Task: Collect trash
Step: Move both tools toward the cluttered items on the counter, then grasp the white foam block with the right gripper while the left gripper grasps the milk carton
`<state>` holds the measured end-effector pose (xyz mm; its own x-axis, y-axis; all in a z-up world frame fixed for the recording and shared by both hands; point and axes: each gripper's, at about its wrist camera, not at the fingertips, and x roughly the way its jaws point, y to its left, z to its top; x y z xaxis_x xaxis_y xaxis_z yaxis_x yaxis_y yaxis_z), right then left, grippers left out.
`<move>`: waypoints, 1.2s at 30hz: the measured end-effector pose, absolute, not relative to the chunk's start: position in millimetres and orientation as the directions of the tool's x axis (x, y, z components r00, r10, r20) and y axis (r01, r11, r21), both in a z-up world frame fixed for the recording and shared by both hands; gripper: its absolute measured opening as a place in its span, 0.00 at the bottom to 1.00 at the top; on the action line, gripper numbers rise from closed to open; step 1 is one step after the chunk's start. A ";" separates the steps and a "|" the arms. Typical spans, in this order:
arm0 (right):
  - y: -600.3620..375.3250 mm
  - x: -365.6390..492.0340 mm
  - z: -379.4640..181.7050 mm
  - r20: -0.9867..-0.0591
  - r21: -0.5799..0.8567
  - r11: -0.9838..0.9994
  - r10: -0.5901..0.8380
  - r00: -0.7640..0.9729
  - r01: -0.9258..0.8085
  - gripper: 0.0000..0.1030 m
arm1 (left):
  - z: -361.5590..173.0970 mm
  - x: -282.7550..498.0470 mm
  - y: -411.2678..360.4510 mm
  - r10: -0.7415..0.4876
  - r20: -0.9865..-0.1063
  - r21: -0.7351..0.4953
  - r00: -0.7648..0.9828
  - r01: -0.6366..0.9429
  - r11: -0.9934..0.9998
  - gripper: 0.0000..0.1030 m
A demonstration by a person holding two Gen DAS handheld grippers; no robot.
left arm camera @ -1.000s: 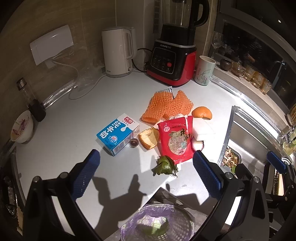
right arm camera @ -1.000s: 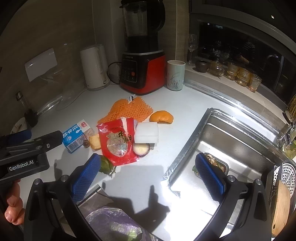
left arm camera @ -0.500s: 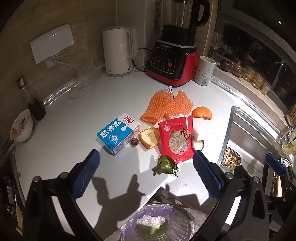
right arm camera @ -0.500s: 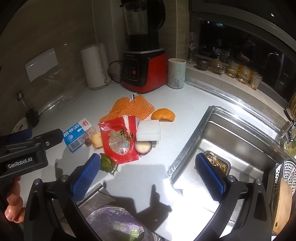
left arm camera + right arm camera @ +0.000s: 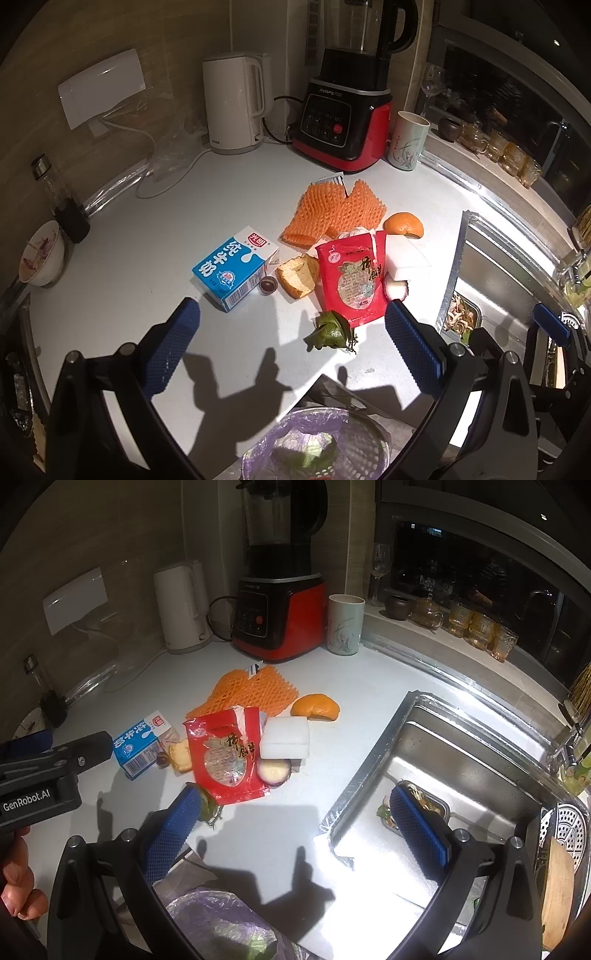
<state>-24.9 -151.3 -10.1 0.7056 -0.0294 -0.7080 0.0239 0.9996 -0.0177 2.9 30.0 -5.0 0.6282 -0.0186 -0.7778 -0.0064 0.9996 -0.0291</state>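
Several scraps lie clustered mid-table [image 5: 122, 266]: glossy red pouch [image 5: 352, 275], boxy milk carton [image 5: 234, 267] at its 9 o'clock, orange foam netting [image 5: 332, 212] at 12, crumpled green leaf [image 5: 330, 332] at 6. Bare white surface rings them; the steel sink [image 5: 454, 775] edges the 3 o'clock side. Both the left hand-held gripper [image 5: 291, 349] and right hand-held gripper [image 5: 295, 830] hover spread wide, empty, above a purple-lined bin [image 5: 325, 439].

Left hand-held gripper [image 5: 291, 339] agape, right hand-held gripper [image 5: 295, 823] likewise (both empty)
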 end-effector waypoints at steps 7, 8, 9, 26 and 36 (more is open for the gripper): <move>-151.8 -24.1 -10.4 -0.709 -0.018 1.000 -0.030 0.705 0.024 0.98 | -6.1 2.6 29.7 -0.020 -0.782 -0.034 0.624 -0.011 0.999 0.93; -151.6 -24.4 -10.5 -0.709 -0.016 1.000 -0.028 0.704 0.023 0.98 | -6.3 2.6 29.3 -0.019 -0.781 -0.032 0.624 -0.010 0.999 0.93; -151.6 -24.0 -10.6 -0.710 -0.016 1.000 -0.027 0.703 0.023 0.98 | -6.5 2.5 29.0 -0.018 -0.781 -0.030 0.624 -0.009 1.000 0.93; -152.2 -23.3 -14.9 -0.714 -0.015 1.000 -0.027 0.699 0.023 0.98 | -13.4 4.5 31.5 -0.004 -0.788 -0.008 0.615 -0.003 1.000 0.93; -154.7 -18.6 -26.6 -0.734 -0.020 0.999 -0.032 0.679 0.026 0.98 | -29.4 12.2 39.9 0.016 -0.780 0.048 0.626 0.034 0.998 0.93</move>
